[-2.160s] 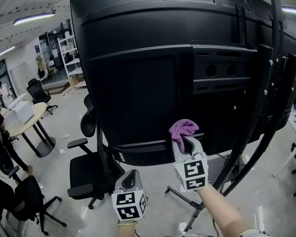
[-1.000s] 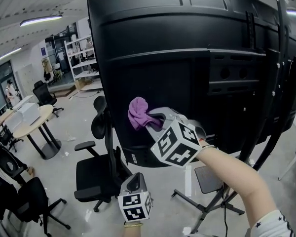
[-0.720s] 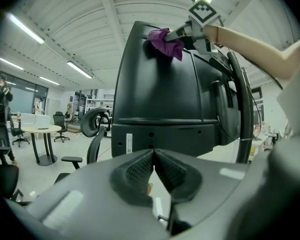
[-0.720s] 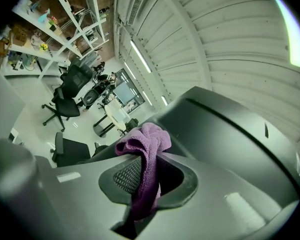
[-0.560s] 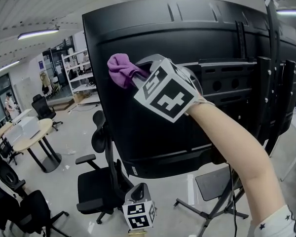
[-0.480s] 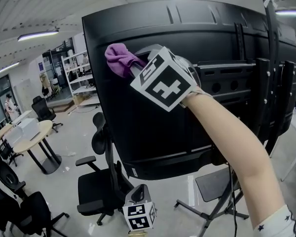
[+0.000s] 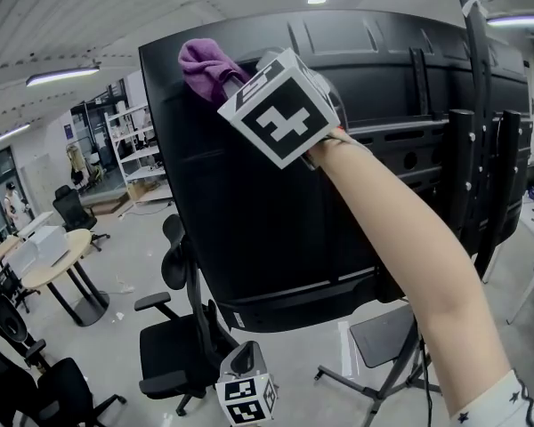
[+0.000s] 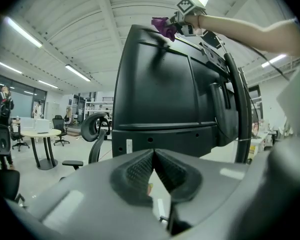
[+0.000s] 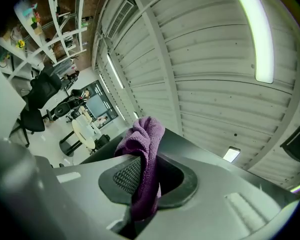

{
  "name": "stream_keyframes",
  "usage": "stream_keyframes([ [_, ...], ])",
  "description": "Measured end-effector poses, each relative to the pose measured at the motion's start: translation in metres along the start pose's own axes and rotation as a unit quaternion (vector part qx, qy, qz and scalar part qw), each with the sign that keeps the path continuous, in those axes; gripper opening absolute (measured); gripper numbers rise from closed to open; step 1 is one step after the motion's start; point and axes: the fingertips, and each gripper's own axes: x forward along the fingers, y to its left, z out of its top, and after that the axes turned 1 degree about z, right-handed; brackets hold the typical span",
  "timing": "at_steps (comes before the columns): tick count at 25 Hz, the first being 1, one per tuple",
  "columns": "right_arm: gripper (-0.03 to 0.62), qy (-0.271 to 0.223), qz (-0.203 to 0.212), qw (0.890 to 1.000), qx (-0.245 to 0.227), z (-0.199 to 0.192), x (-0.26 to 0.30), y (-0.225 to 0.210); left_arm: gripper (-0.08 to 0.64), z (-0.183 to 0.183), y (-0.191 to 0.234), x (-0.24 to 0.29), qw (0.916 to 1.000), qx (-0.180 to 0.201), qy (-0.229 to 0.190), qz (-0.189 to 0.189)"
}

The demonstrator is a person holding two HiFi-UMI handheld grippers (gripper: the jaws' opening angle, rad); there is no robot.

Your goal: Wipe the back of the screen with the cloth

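The big black screen (image 7: 276,194) stands on a wheeled stand, its back facing me. My right gripper (image 7: 227,74) is raised to the screen's top left corner, shut on a purple cloth (image 7: 205,60) that bunches out past its jaws against the top edge. The same cloth (image 9: 142,149) hangs between the jaws in the right gripper view. From the left gripper view the cloth (image 8: 164,26) shows at the screen's (image 8: 160,94) upper edge. My left gripper (image 7: 245,358) hangs low below the screen, its jaws (image 8: 152,171) shut with nothing in them.
A black office chair (image 7: 173,345) stands left of the screen's stand (image 7: 383,363). A round white table (image 7: 44,274) and more chairs (image 7: 44,390) are farther left. Black mounting rails (image 7: 481,149) run down the screen's right side. Shelves (image 7: 138,140) line the far wall.
My right gripper has swept the cloth from the screen's lower edge up the left side to its top left corner. The left gripper stayed low.
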Motion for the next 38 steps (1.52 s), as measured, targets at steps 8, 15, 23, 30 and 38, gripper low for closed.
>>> stream_keyframes([
  [8,0.055,-0.046,0.064,0.995,0.053,-0.058,-0.122,0.084,0.008,0.003,-0.054,-0.004,0.9991,-0.008,-0.005,-0.041],
  [15,0.055,0.012,0.059,0.982,0.178,-0.192,-0.258,0.111,0.008,-0.005,-0.142,-0.006,0.9971,-0.010,0.004,-0.076],
  [23,0.055,0.102,-0.011,0.950,0.295,-0.329,-0.426,0.076,0.008,-0.021,-0.290,-0.016,0.9938,-0.024,0.017,-0.108],
  [30,0.055,0.124,-0.031,0.956,0.264,-0.397,-0.556,0.005,0.008,-0.033,-0.462,-0.020,0.9864,-0.034,0.012,-0.160],
  [38,0.055,0.170,-0.092,0.931,0.308,-0.474,-0.642,-0.049,0.008,-0.044,-0.586,-0.015,0.9765,-0.008,0.027,-0.214],
])
